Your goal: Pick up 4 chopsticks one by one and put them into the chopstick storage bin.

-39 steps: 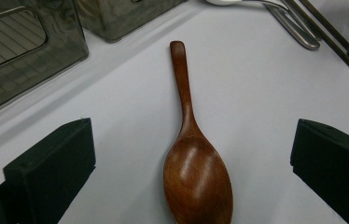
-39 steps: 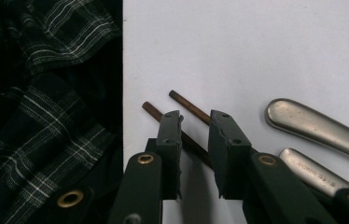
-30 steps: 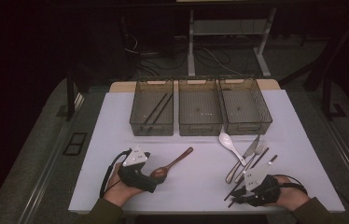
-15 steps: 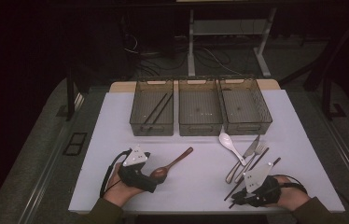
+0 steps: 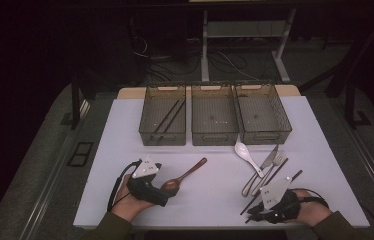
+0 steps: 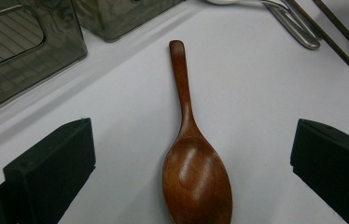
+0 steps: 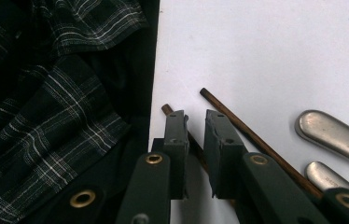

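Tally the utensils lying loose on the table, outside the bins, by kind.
Spoons: 2 (wooden spoon, white spoon)
Chopsticks: 2
Knife: 1
Fork: 1
Total: 6

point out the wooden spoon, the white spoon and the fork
wooden spoon (image 6: 196,182), left gripper view, on the middle of its bowl
white spoon (image 5: 241,149), high view, on its bowl
fork (image 5: 270,169), high view, on the shaft below the tines
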### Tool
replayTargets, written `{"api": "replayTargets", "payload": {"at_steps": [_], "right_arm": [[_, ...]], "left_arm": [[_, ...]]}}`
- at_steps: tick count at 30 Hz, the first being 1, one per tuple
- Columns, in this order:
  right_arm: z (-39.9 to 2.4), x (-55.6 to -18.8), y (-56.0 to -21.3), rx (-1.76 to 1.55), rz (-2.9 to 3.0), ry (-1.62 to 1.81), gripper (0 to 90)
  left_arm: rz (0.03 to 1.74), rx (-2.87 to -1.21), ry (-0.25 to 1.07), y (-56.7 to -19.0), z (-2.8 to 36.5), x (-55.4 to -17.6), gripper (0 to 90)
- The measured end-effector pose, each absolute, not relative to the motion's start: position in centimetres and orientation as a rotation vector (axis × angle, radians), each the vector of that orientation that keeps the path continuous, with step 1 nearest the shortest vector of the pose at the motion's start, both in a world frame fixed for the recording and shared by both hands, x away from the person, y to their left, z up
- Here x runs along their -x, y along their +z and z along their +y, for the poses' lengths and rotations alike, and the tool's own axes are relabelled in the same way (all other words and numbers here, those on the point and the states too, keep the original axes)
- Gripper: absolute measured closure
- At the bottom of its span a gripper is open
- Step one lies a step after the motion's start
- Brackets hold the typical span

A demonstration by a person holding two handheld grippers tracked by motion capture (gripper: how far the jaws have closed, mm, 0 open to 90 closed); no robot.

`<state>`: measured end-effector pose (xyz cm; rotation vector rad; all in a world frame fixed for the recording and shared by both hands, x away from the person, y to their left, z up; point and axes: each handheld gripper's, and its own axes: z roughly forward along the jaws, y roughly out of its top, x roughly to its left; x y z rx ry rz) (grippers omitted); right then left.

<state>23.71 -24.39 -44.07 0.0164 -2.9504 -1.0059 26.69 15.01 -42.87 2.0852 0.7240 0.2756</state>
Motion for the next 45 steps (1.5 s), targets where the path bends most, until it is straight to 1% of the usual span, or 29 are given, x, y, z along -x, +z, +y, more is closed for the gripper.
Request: {"api": "replayTargets", "payload": {"at_steps": [19,29,36,45], "right_arm": [[-24.41,-23.72,-44.05,-0.055,-2.935,-1.009,83.9],[-24.38,-23.98,-44.08,-0.050,-2.942,-1.026,84.9],[-24.23,-23.87,-44.19,-0.051,-2.956,-1.031,83.2],[-24.38,-24.08,-44.28,-0.065,-2.938,-1.045,85.5]], "left_arm": [[0.722,-2.082,0.282,-42.84,15.10,-26.74,0.0],[0.725,-2.081,0.280,-42.83,15.09,-26.72,0.0],[0.724,-2.081,0.280,-42.83,15.06,-26.71,0.0],[0.724,-2.081,0.281,-42.77,15.08,-26.69,0.0]]}}
